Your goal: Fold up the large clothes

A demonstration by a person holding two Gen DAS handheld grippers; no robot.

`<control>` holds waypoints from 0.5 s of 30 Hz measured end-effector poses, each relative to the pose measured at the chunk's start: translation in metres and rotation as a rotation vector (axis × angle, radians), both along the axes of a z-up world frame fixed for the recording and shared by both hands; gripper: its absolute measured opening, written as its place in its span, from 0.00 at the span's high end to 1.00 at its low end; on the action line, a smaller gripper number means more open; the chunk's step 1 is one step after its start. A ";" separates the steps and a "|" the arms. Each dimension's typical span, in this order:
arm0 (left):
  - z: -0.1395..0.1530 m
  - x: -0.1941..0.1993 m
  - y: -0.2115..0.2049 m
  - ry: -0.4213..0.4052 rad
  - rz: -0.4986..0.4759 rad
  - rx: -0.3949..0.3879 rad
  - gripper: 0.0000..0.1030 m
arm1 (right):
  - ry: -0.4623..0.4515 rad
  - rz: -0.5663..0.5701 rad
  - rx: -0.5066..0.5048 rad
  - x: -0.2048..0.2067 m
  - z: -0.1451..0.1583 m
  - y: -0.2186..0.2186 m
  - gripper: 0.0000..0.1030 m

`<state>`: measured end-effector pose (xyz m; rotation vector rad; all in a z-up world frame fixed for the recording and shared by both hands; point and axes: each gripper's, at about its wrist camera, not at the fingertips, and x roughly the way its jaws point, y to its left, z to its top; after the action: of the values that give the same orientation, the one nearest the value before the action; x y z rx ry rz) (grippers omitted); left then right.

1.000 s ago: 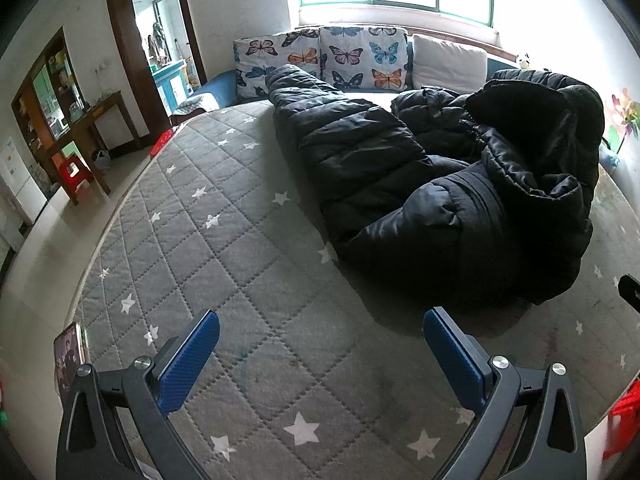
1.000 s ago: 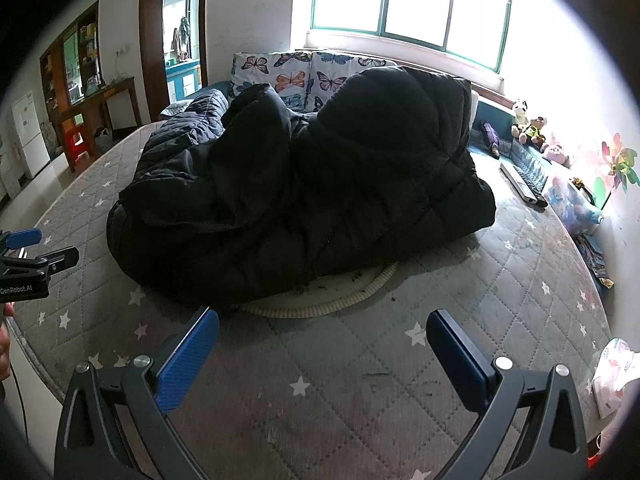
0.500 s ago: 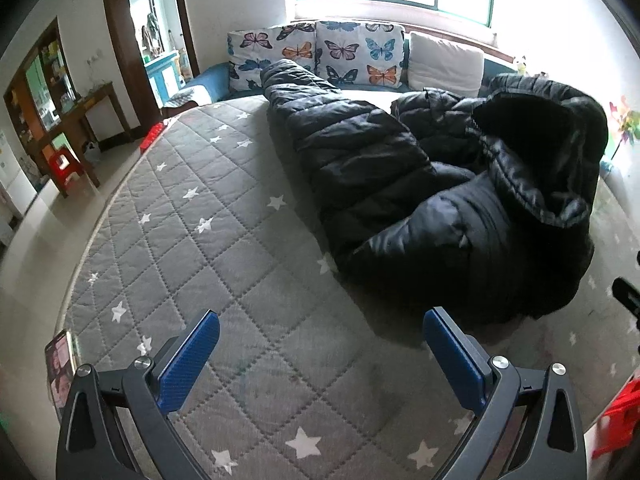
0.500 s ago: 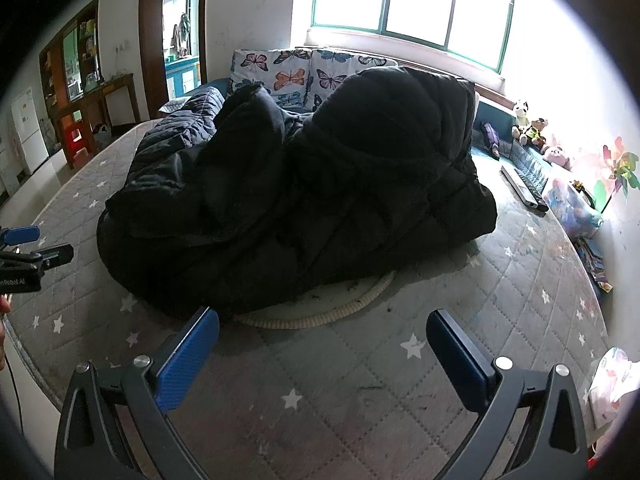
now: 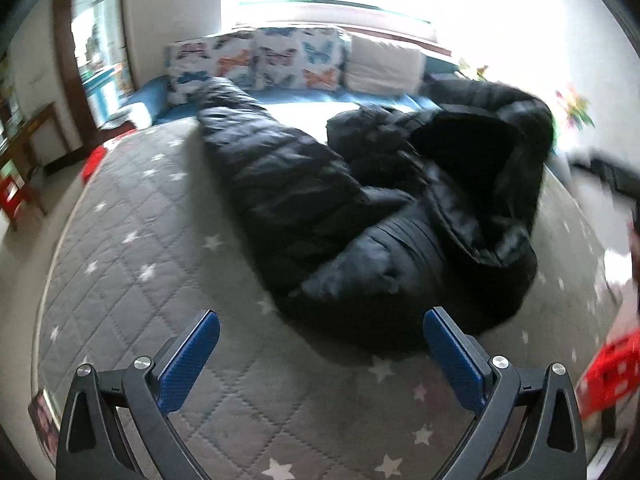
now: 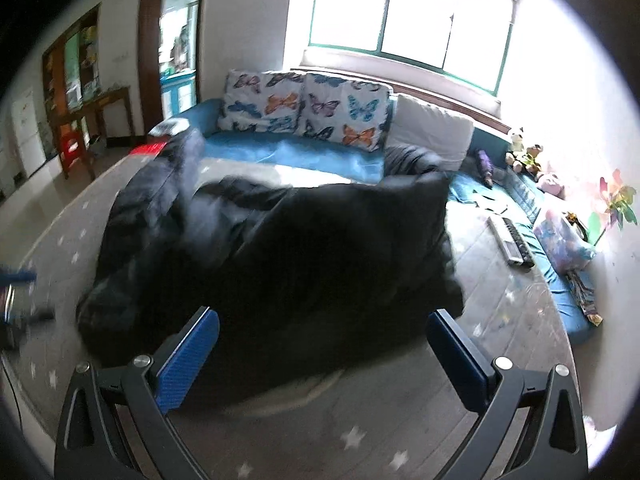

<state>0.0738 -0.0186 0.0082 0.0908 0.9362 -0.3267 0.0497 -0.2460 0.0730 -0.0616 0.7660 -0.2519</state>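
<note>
A large black puffer coat [image 5: 360,208] lies crumpled on the grey star-quilted bed [image 5: 132,280]; its hood end bulges up at the right. It fills the middle of the right wrist view [image 6: 304,256]. My left gripper [image 5: 320,356] is open and empty, hovering above the bed just short of the coat's near end. My right gripper [image 6: 322,352] is open and empty, close over the coat's near edge. The left gripper shows blurred at the left edge of the right wrist view [image 6: 16,292].
Butterfly cushions [image 6: 304,108] and a white pillow [image 6: 432,136] line the blue strip at the bed's far side. A keyboard-like object [image 6: 512,240], bags and soft toys [image 6: 524,156] lie along the right edge. A red stool [image 5: 612,372] stands beside the bed.
Both grippers have moved closer to the coat and tilted; both views are motion-blurred. The raised part of the coat has sunk lower in the right wrist view. Both stay open.
</note>
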 end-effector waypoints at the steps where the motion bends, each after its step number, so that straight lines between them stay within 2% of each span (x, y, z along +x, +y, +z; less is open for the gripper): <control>1: -0.004 0.002 -0.006 0.004 -0.026 0.006 0.00 | -0.004 -0.005 0.009 0.004 0.003 -0.003 0.00; 3: -0.009 0.004 -0.019 0.010 -0.091 0.023 0.00 | -0.018 -0.035 0.021 0.020 0.014 -0.015 0.00; 7: -0.017 0.012 -0.039 -0.009 -0.180 0.059 0.00 | -0.009 -0.085 0.051 0.044 0.016 -0.031 0.00; 10: -0.024 0.020 -0.052 -0.013 -0.237 0.085 0.00 | 0.019 -0.137 0.076 0.059 0.008 -0.042 0.00; 14: -0.034 0.033 -0.070 -0.045 -0.312 0.123 0.00 | 0.109 -0.145 0.070 0.065 -0.015 -0.052 0.00; 15: -0.037 0.034 -0.074 -0.059 -0.333 0.125 0.04 | 0.118 -0.137 0.076 0.062 -0.016 -0.052 0.00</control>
<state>0.1080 -0.0927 -0.0286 0.3716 0.8820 -0.5697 0.1121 -0.2983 0.0574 0.0483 0.8977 -0.3510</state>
